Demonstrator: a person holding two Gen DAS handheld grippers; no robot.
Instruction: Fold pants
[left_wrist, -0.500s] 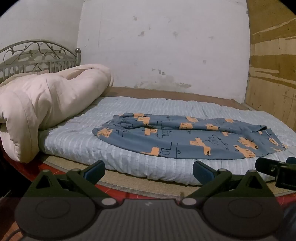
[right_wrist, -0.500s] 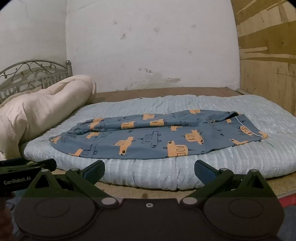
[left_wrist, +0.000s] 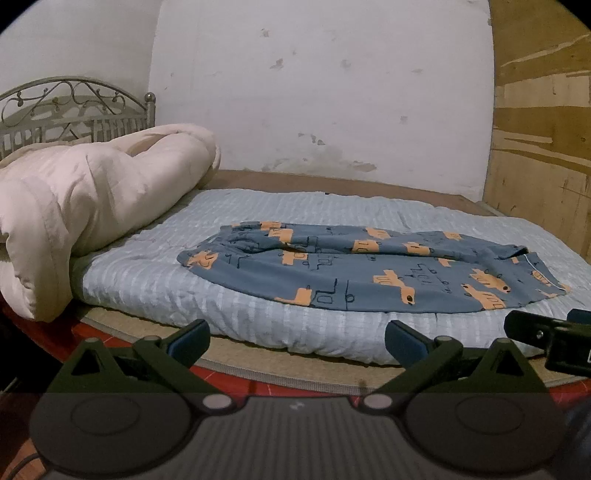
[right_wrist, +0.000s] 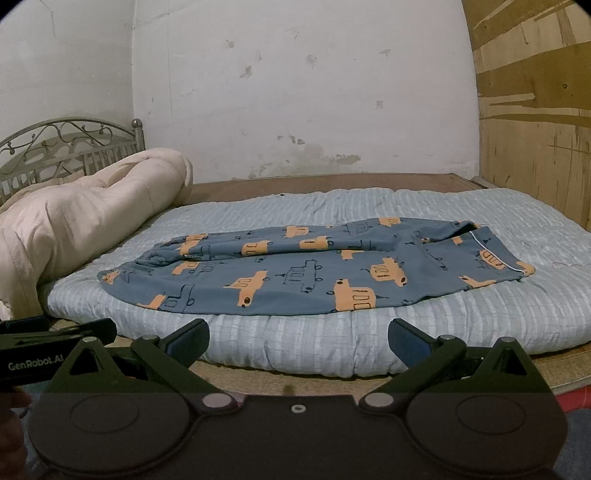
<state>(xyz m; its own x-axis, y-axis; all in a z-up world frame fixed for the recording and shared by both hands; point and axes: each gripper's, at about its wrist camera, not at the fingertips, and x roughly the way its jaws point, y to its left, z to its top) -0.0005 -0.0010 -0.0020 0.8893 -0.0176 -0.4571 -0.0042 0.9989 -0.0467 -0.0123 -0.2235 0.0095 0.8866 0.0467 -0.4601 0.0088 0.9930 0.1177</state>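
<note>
Where mattress (left_wrist: 258, 317) spreads, blue car-print pants (left_wrist: 369, 273), flat, unfolded

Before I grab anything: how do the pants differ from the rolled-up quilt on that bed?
The pants lie spread flat mid-mattress; the quilt is bunched into a thick roll by the headboard. The pants are blue with orange vehicle prints; the quilt is plain cream. Both rest on the pale striped mattress pad, untouched by either tool.

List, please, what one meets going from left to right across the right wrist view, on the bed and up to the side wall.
Metal headboard → rolled cream duvet → blue pants with orange cars → bare right part of the light blue mattress pad → wooden panel wall.
</note>
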